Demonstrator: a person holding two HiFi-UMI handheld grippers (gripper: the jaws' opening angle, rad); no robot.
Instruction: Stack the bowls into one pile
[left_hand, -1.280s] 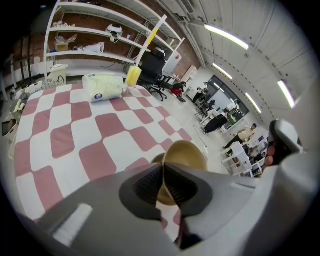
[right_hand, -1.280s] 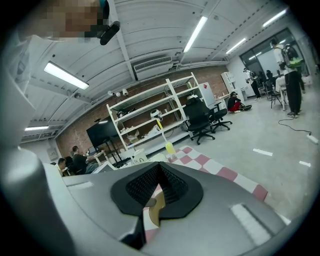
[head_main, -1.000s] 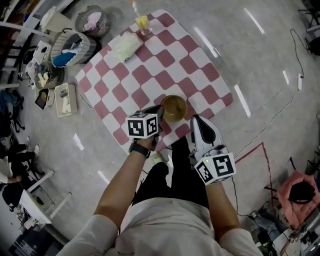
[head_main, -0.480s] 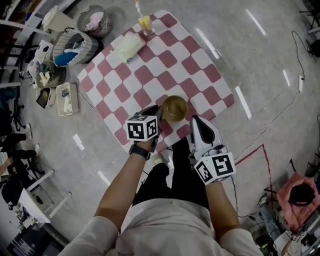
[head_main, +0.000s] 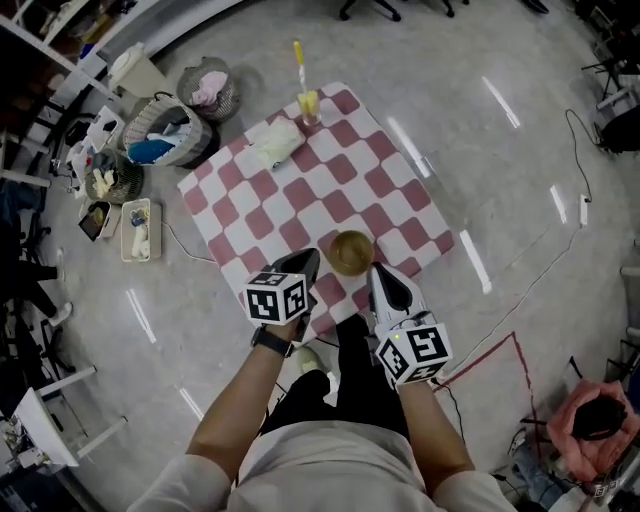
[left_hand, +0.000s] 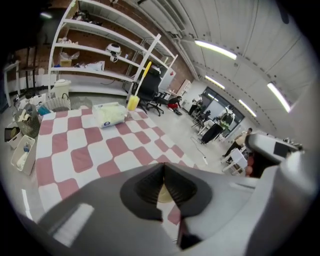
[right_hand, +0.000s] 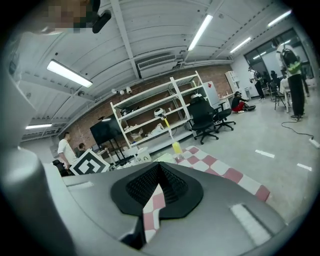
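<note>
**Head view.** Grey polished floor, with a red-and-white checkered cloth (head_main: 330, 170) spread across its middle. Golden-brown bowl (head_main: 351, 252) on the cloth, close to its near edge; possibly several nested, count not readable. Left gripper (head_main: 305, 262) and right gripper (head_main: 380, 278) over that same near edge, just beside the bowl on either side; contact not discernible. Yellow bottle (head_main: 308, 102) at the cloth's far corner.

**Left gripper view.** Jaws pressed together at the tip (left_hand: 163, 167), nothing held. Pale sliver of the bowl (left_hand: 164, 195) visible below the seam, and the cloth (left_hand: 75, 150) stretching beyond.

**Right gripper view.** Jaws likewise closed (right_hand: 159, 170) and empty. Only a strip of the cloth (right_hand: 152, 202) shows through the notch.

**Handling, as judged.** Probably light, stiff and smooth-walled, so liable to slip under a shallow pinch. Best taken at the rim, one jaw inside and one outside.

**Orientation.** Mouth upward, axis vertical to the cloth. Round in plan, hence no long axis and no preferred side of approach.
</note>
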